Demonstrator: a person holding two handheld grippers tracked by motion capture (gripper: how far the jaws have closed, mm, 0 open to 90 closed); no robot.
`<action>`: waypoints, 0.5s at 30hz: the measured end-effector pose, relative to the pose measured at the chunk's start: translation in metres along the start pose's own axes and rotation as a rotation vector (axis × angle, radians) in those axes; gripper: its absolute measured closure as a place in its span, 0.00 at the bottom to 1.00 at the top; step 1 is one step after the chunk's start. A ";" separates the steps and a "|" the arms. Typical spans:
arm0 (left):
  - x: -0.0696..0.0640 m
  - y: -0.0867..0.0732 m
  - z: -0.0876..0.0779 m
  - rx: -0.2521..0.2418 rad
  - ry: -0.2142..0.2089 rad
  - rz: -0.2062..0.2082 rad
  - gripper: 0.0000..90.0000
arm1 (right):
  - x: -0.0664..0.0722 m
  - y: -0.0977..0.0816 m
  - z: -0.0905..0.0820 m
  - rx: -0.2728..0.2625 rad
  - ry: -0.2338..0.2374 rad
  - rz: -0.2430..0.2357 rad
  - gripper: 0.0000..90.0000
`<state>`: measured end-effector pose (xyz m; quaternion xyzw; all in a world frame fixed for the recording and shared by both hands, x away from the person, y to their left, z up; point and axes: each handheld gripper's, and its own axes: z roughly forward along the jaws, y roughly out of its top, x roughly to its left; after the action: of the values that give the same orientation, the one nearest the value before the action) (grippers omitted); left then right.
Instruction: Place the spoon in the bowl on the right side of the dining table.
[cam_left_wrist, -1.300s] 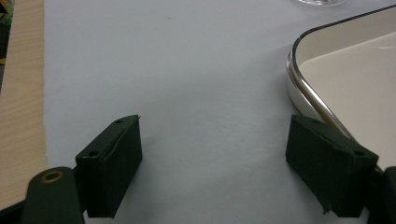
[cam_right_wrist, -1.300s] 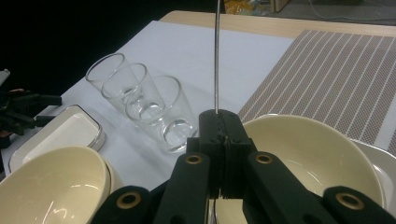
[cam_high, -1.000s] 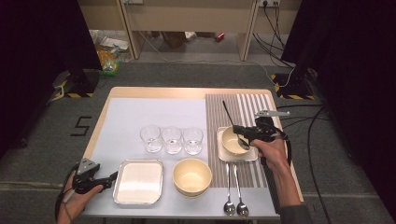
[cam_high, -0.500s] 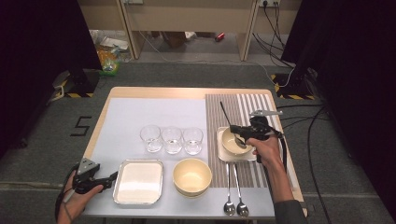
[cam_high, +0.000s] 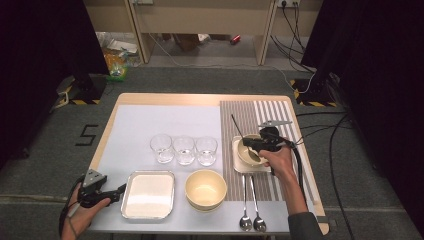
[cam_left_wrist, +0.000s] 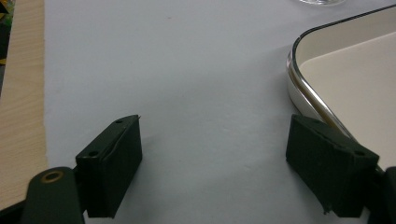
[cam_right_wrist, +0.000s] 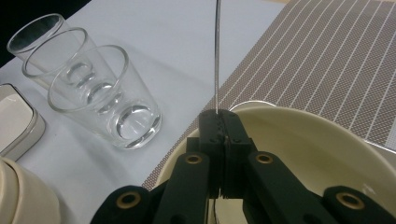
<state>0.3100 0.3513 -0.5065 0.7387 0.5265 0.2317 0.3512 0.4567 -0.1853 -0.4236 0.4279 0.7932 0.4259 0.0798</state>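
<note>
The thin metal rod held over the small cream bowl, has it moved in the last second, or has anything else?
The right gripper, shut on the thin metal rod, has sunk slightly towards the small cream bowl on its square plate, the rod's tip tilting a little leftward. The left gripper stayed beside the rectangular metal tray, jaws open. The three clear glasses, large cream bowl and two spoons are unchanged.

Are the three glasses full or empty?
Empty. The three glasses stand upright on the white mat, and the right gripper view shows straight through to their clear bottoms, with no liquid inside.
</note>
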 end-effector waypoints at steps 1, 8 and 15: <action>0.001 0.000 -0.001 0.010 -0.006 -0.001 0.20 | 0.000 0.000 0.001 0.003 -0.003 -0.001 1.00; 0.000 0.000 0.000 0.004 -0.002 0.001 0.20 | -0.001 -0.003 0.009 0.026 -0.009 -0.010 1.00; 0.000 0.000 0.000 0.004 -0.002 0.001 0.20 | -0.003 -0.007 0.012 0.034 -0.008 0.003 1.00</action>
<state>0.3099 0.3515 -0.5062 0.7397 0.5264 0.2302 0.3503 0.4602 -0.1827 -0.4373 0.4321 0.7993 0.4108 0.0750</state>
